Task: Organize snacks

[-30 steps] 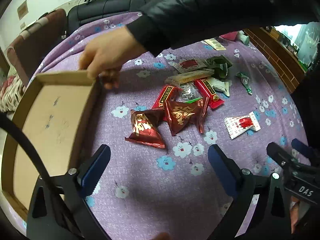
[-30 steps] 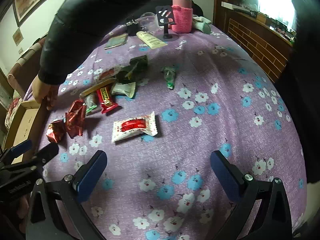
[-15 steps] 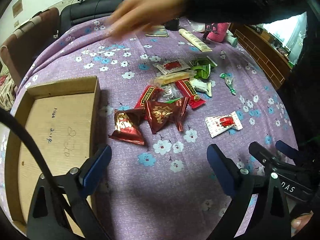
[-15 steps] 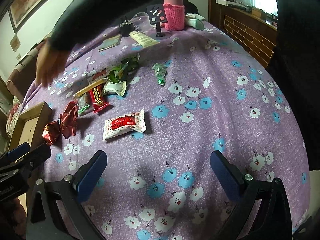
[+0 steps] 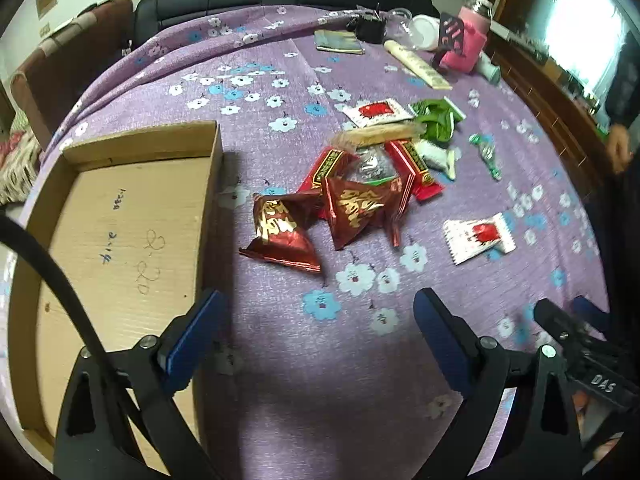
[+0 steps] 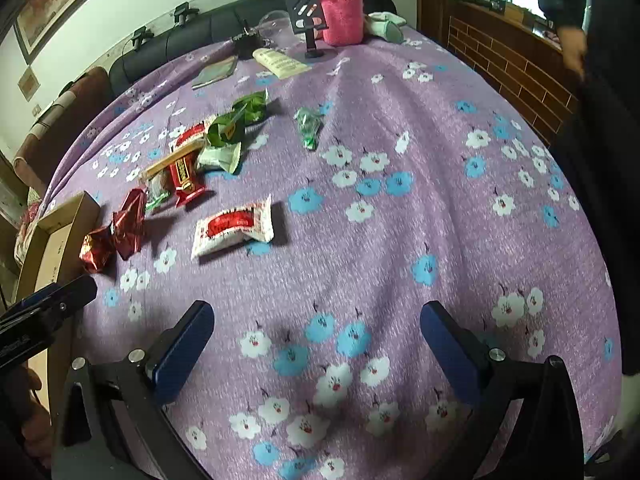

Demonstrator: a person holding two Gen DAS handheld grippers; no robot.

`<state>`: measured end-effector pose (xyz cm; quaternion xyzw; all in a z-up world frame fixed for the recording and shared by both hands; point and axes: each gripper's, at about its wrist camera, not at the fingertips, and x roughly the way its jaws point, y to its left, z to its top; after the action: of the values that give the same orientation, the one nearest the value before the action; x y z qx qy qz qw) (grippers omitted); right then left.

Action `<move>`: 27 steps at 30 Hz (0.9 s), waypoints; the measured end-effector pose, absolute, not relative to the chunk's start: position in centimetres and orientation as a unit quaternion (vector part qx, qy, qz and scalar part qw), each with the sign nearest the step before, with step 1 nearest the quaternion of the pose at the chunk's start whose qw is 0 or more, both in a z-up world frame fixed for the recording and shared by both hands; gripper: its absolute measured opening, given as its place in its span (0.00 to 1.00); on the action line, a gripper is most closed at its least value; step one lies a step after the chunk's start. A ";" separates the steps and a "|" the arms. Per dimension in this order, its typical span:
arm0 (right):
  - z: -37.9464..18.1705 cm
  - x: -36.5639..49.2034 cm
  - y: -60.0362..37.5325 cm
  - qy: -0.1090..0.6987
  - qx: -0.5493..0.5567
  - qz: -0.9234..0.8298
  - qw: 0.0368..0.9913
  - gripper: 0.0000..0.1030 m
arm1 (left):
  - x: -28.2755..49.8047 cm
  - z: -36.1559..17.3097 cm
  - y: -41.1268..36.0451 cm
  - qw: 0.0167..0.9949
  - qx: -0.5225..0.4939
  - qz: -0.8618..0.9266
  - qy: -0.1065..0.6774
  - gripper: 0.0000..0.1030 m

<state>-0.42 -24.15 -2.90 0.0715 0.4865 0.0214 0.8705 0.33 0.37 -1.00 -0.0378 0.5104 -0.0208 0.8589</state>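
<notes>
A heap of snacks lies mid-table: two dark red foil pouches (image 5: 286, 234) (image 5: 358, 210), red bars (image 5: 416, 170), a tan bar (image 5: 380, 134), green packs (image 5: 436, 120) and a white-and-red packet (image 5: 478, 236). An empty cardboard box (image 5: 120, 220) sits left of them. My left gripper (image 5: 318, 332) hovers open, near the front edge beside the box, nothing between its fingers. In the right wrist view my right gripper (image 6: 316, 338) is open over bare cloth, with the white-and-red packet (image 6: 234, 228) ahead of it to the left.
A purple flowered cloth (image 6: 400, 200) covers the table. At the far edge stand a pink-sleeved flask (image 6: 342, 4), a small black stand (image 6: 308, 20), a cream tube (image 6: 280, 63) and a flat booklet (image 6: 214, 74). A person in dark clothes (image 6: 592, 120) stands on the right. Chairs (image 5: 60, 60) line the far-left side.
The person's arm that reached across to the box has withdrawn to the right side. Both grippers stay open; the left view now shows the whole box and snacks uncovered.
</notes>
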 end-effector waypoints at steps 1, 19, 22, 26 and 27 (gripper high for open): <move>-3.0 -0.5 -24.2 0.488 0.073 0.022 0.869 1.00 | 0.4 -1.1 0.1 0.858 -0.032 -0.021 0.513 0.93; -2.5 0.3 -23.1 0.487 0.039 0.073 0.869 0.99 | 0.4 -0.9 -1.8 0.865 0.006 -0.033 0.501 0.93; -1.9 0.6 -22.6 0.469 0.008 0.108 0.876 0.99 | 0.5 -0.9 -1.6 0.863 0.012 -0.032 0.504 0.93; -1.1 2.0 -21.2 0.446 -0.069 0.161 0.878 0.99 | 0.7 -0.9 -0.9 0.858 0.015 -0.036 0.513 0.93; -1.1 2.3 -20.8 0.442 -0.086 0.174 0.876 0.99 | 0.7 -1.0 -0.8 0.856 0.016 -0.037 0.515 0.93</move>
<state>2.31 -20.84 -1.05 -0.0858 0.4420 0.1742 0.8757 0.68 -0.77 -0.95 0.0161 0.5154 -0.0372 0.8560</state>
